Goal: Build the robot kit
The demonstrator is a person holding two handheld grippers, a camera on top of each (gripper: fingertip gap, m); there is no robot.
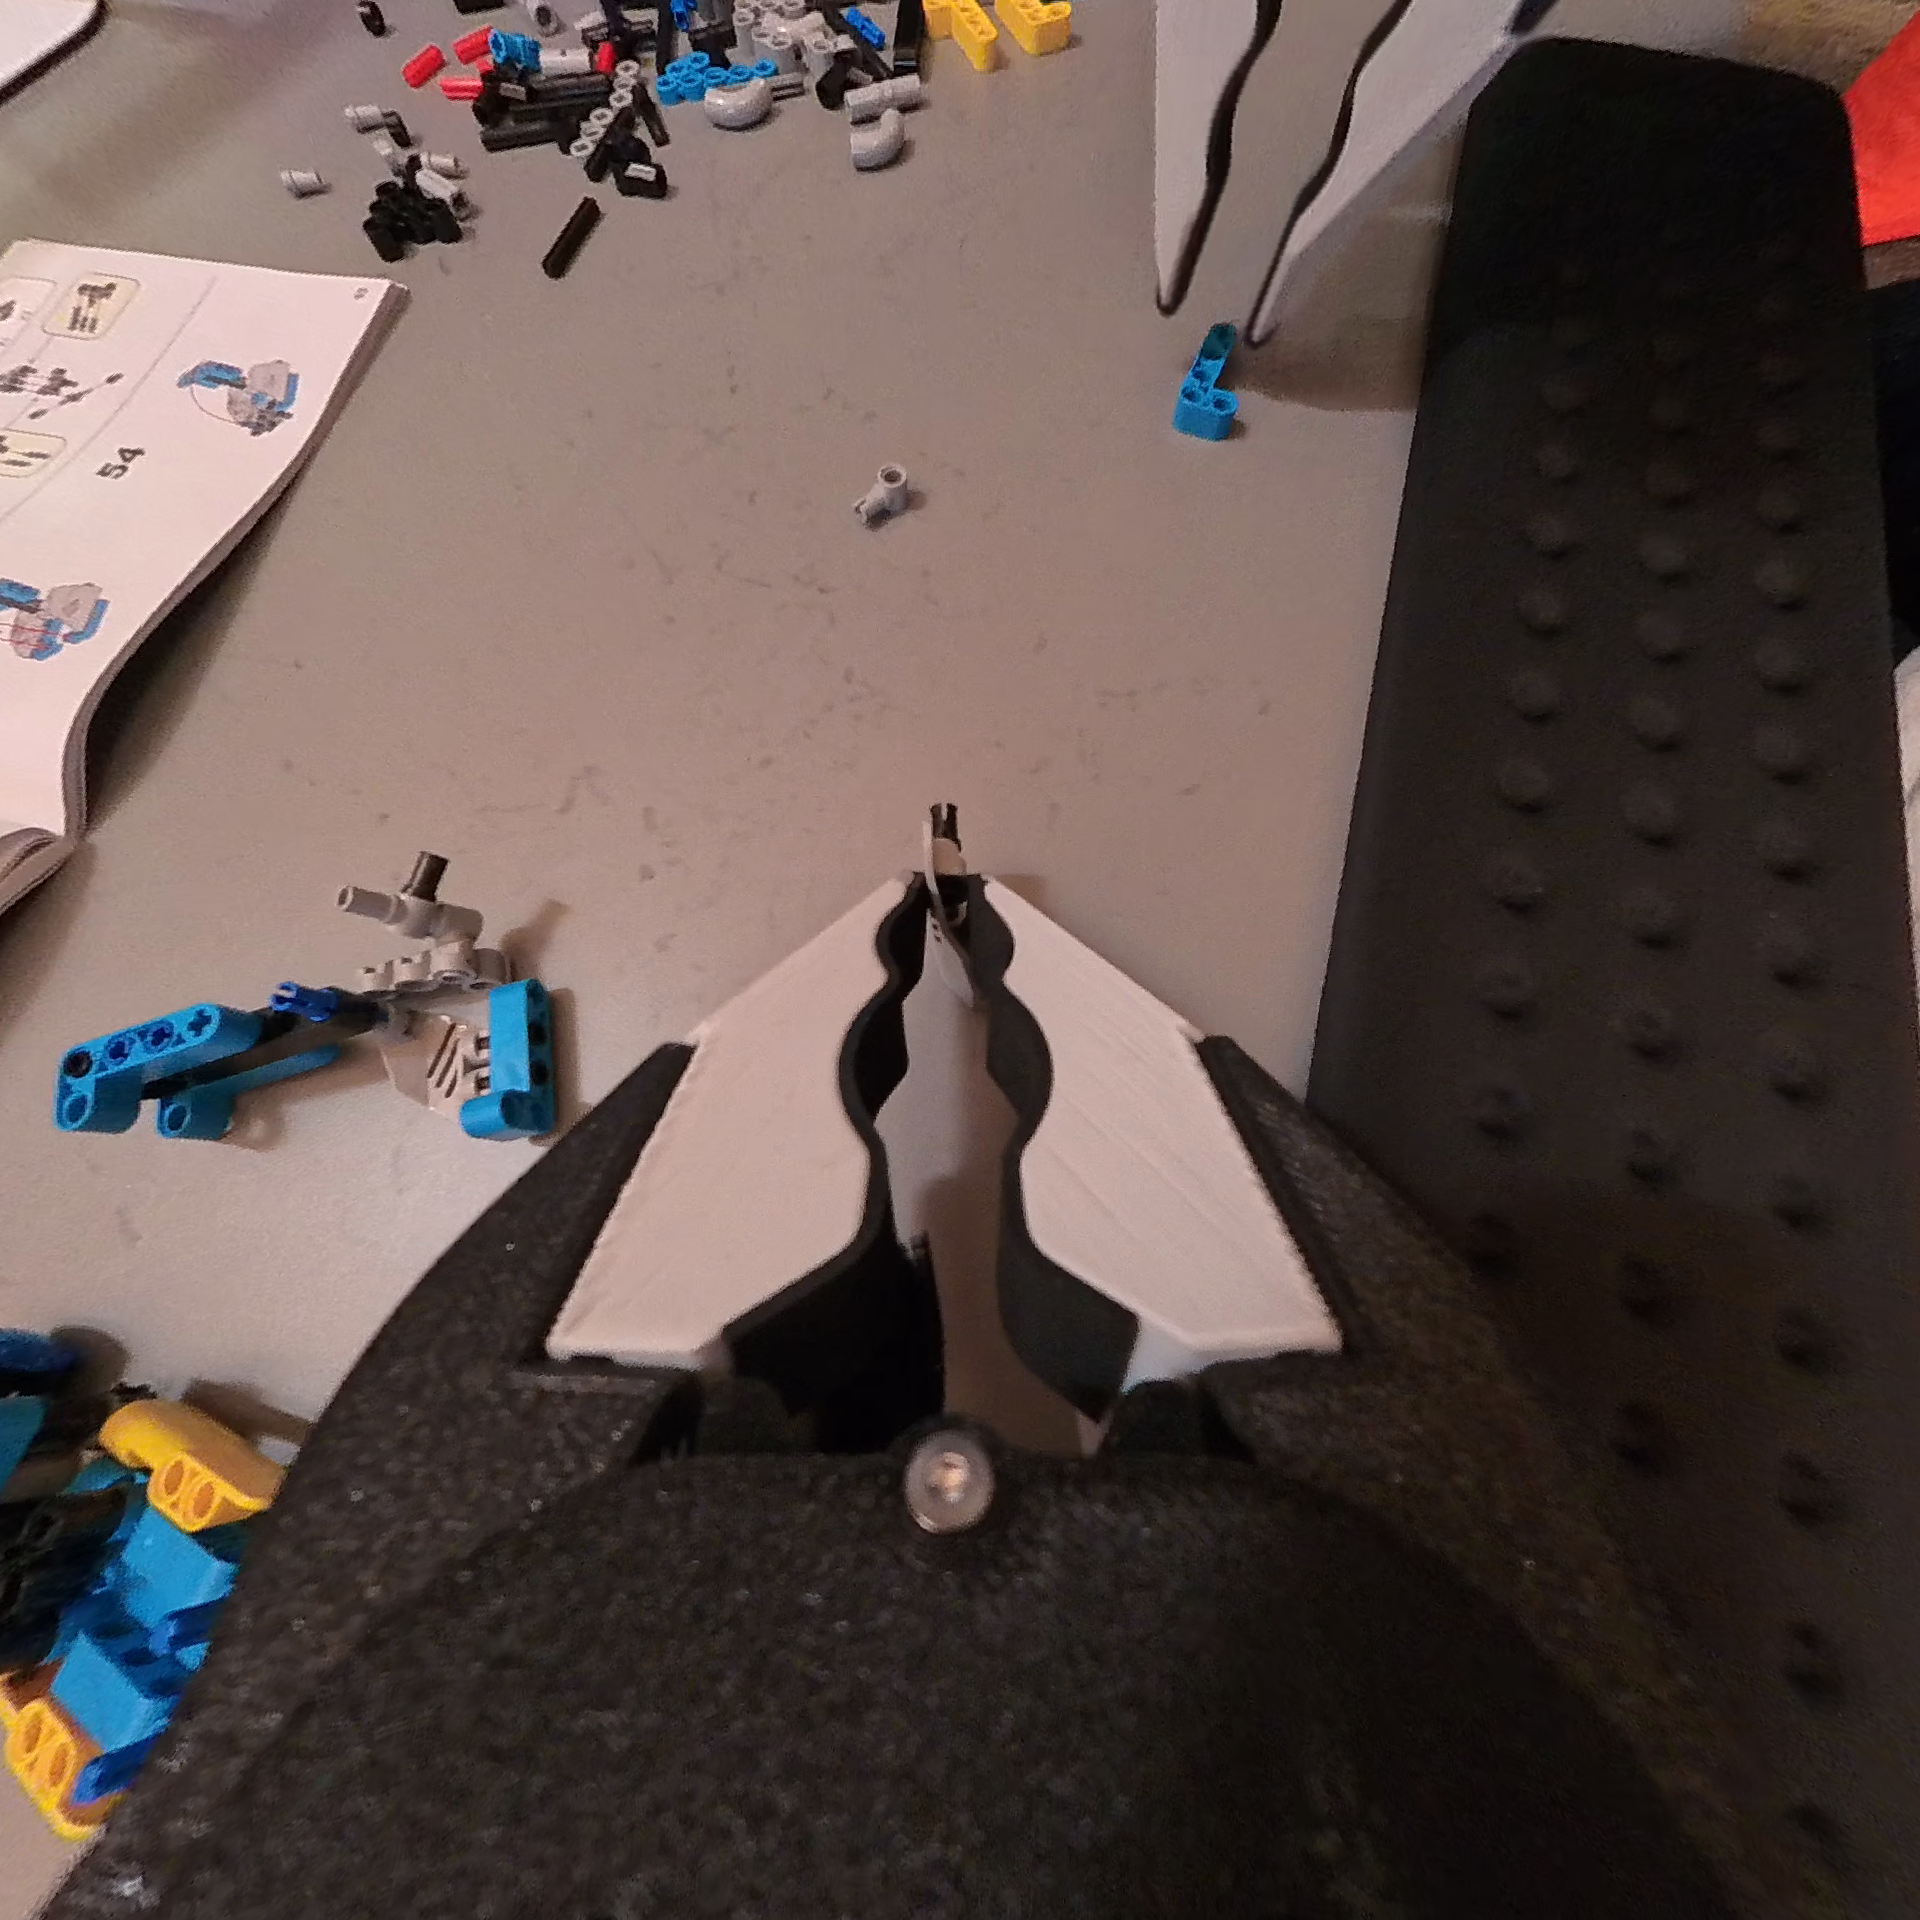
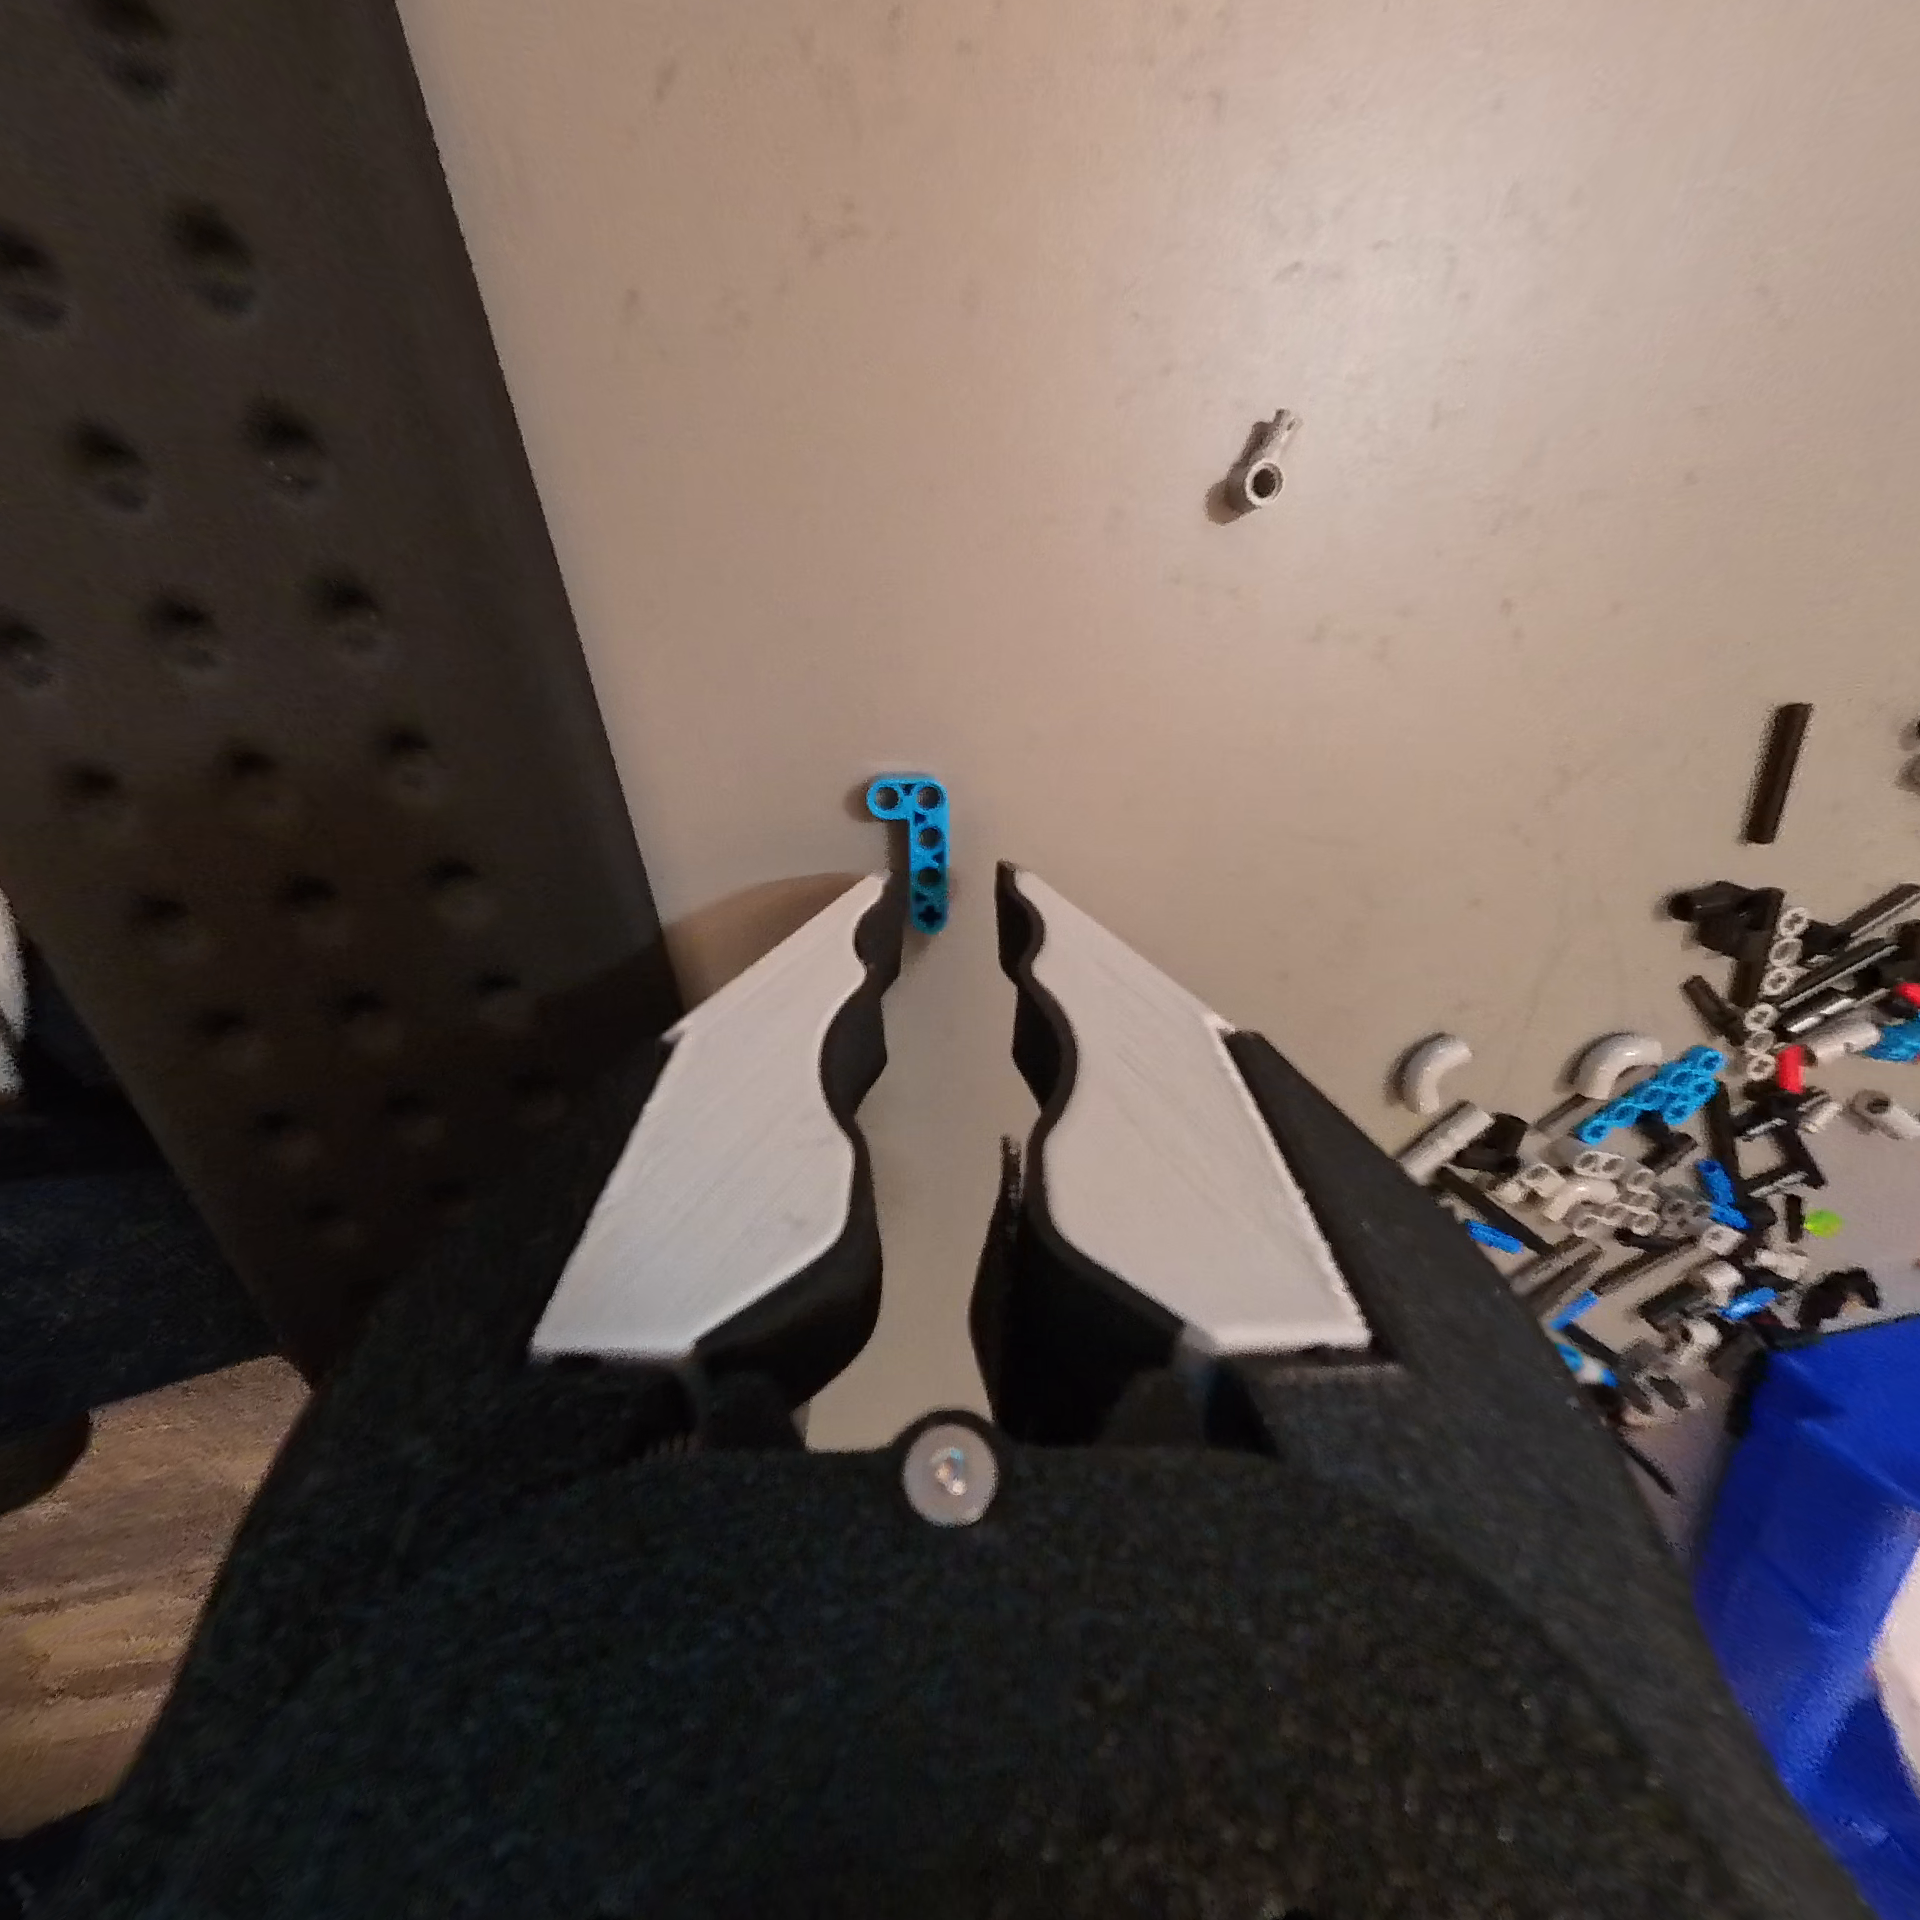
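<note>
Blue L-shaped beam (image 2: 920,852) lies flat on the grey tabletop (image 2: 1247,260), just ahead of the right gripper (image 2: 943,883), whose fingers stand apart with the beam's long arm reaching into the gap near the left fingertip. In the left wrist view the same beam (image 1: 1205,384) sits close to the right gripper's tips (image 1: 1210,317). Beside the beam runs a black studded mat (image 2: 208,520) along the tabletop's edge. Out from the beam, a small grey connector (image 2: 1262,468) lies alone, and farther off a loose pile of black, grey, blue and red parts (image 2: 1683,1174) is scattered. The left gripper (image 1: 943,883) is clamped on a small grey piece with a black pin (image 1: 943,842) sticking out past its tips. Well away from the beam, near the left gripper, lie a partly built blue and grey assembly (image 1: 312,1049) and an open instruction booklet (image 1: 156,499).
</note>
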